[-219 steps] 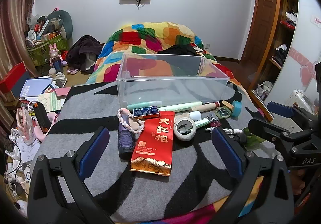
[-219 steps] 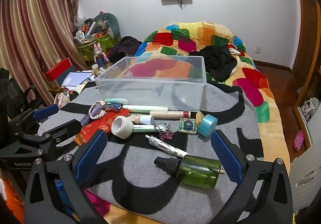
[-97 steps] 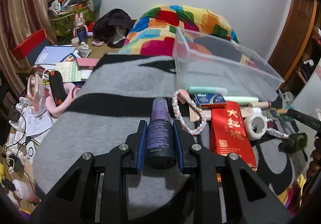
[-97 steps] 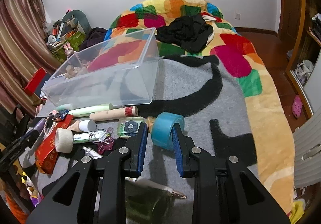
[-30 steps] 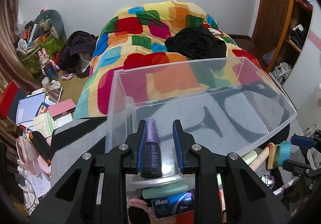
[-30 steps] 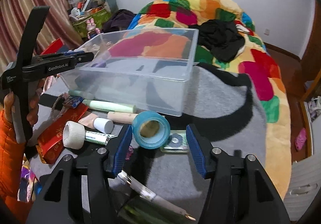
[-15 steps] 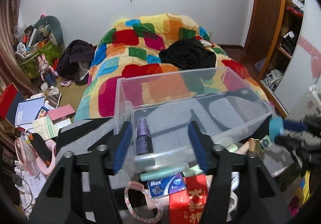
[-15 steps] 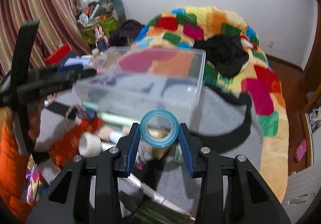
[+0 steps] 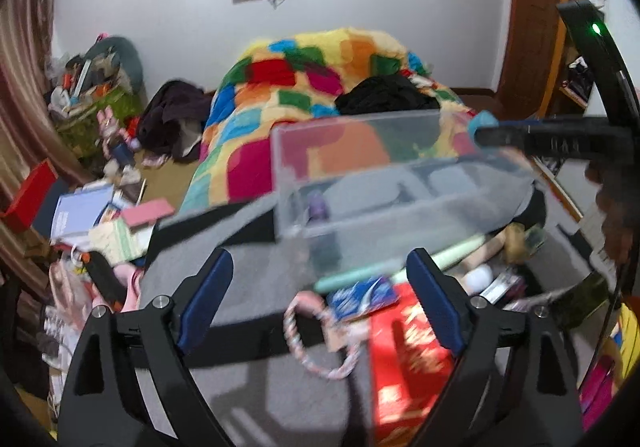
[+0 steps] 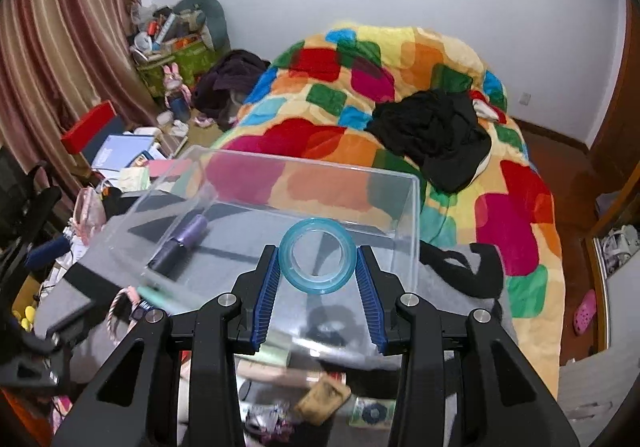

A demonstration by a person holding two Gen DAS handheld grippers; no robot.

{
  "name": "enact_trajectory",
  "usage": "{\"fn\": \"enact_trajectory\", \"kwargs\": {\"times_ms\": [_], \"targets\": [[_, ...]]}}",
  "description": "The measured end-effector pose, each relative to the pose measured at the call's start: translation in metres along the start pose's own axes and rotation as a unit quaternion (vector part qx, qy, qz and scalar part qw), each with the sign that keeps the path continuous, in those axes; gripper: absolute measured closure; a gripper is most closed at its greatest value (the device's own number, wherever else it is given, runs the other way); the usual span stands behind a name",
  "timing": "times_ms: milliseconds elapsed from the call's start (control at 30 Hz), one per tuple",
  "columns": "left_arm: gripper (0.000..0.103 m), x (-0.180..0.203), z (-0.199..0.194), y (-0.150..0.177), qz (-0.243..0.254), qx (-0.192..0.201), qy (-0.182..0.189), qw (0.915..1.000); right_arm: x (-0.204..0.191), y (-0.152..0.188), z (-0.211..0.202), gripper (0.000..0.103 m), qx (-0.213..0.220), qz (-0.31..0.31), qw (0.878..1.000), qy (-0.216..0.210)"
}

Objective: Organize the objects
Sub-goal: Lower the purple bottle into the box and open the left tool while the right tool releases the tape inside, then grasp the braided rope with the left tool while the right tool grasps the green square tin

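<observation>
A clear plastic box (image 10: 312, 169) stands on the grey blanket, and a purple bottle (image 10: 180, 243) lies inside it at the left end. My right gripper (image 10: 316, 251) is shut on a blue tape roll (image 10: 316, 287) and holds it above the box's near right part. In the left wrist view that gripper (image 9: 484, 129) reaches in from the right over the box rim (image 9: 360, 121). My left gripper (image 9: 316, 263) sits back from the box's near wall. Its jaws are opening wide with nothing between them. The purple bottle (image 9: 318, 207) shows through the wall.
In front of the box lie a red packet (image 9: 404, 359), a braided ring (image 9: 320, 335), a blue carton (image 9: 360, 293), a pale green tube (image 9: 400, 263) and a white roll (image 9: 478, 277). A colourful quilt (image 10: 360, 67) lies behind. Clutter covers the floor at the left.
The left gripper let go of the purple bottle inside the box, opened wide and drew back. The right gripper closed on the blue tape roll and lifted it over the box.
</observation>
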State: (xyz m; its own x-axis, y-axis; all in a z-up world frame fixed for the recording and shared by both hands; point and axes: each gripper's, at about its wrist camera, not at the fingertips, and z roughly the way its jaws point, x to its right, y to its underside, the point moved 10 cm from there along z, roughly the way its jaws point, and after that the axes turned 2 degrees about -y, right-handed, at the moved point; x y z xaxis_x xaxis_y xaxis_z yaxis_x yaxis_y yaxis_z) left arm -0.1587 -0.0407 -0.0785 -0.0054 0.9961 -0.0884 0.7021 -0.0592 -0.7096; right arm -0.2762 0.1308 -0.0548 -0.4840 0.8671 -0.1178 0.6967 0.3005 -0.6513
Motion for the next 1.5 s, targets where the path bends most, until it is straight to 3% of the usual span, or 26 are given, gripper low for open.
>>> {"fn": "enact_trajectory", "kwargs": {"times_ms": [167, 333, 600, 800, 967, 1167, 1333, 1500], "targets": [[0.014, -0.023, 0.018, 0.035, -0.034, -0.053, 0.008, 0.998, 0.001, 0.003, 0.023, 0.067, -0.034, 0.01, 0.999, -0.001], [0.014, -0.023, 0.034, 0.057, -0.047, -0.095, 0.029, 0.994, -0.005, 0.011, 0.039, 0.067, -0.061, -0.001, 0.998, 0.003], [0.015, -0.014, 0.041, 0.056, -0.056, -0.105, 0.045, 0.9918, -0.009, 0.02, 0.042, 0.067, -0.073, -0.017, 0.997, 0.005], [0.034, -0.028, 0.039, 0.052, -0.077, -0.104, 0.045, 0.9905, -0.007, 0.023, 0.02, 0.052, -0.055, -0.025, 0.998, -0.006], [0.053, -0.033, 0.046, 0.056, -0.07, -0.119, 0.039, 0.9897, 0.006, 0.031, -0.009, 0.048, -0.035, -0.029, 0.999, -0.002], [0.068, -0.033, 0.055, 0.056, -0.067, -0.128, 0.029, 0.9891, 0.042, 0.056, -0.039, 0.04, -0.025, -0.014, 0.999, 0.022], [0.095, -0.033, 0.058, 0.052, -0.062, -0.125, 0.014, 0.9901, 0.064, 0.091, -0.035, 0.035, -0.056, 0.017, 0.998, 0.026], [0.098, -0.041, 0.047, 0.048, -0.083, -0.103, 0.007, 0.9912, 0.062, 0.118, -0.014, 0.035, -0.091, 0.022, 0.996, 0.013]]}}
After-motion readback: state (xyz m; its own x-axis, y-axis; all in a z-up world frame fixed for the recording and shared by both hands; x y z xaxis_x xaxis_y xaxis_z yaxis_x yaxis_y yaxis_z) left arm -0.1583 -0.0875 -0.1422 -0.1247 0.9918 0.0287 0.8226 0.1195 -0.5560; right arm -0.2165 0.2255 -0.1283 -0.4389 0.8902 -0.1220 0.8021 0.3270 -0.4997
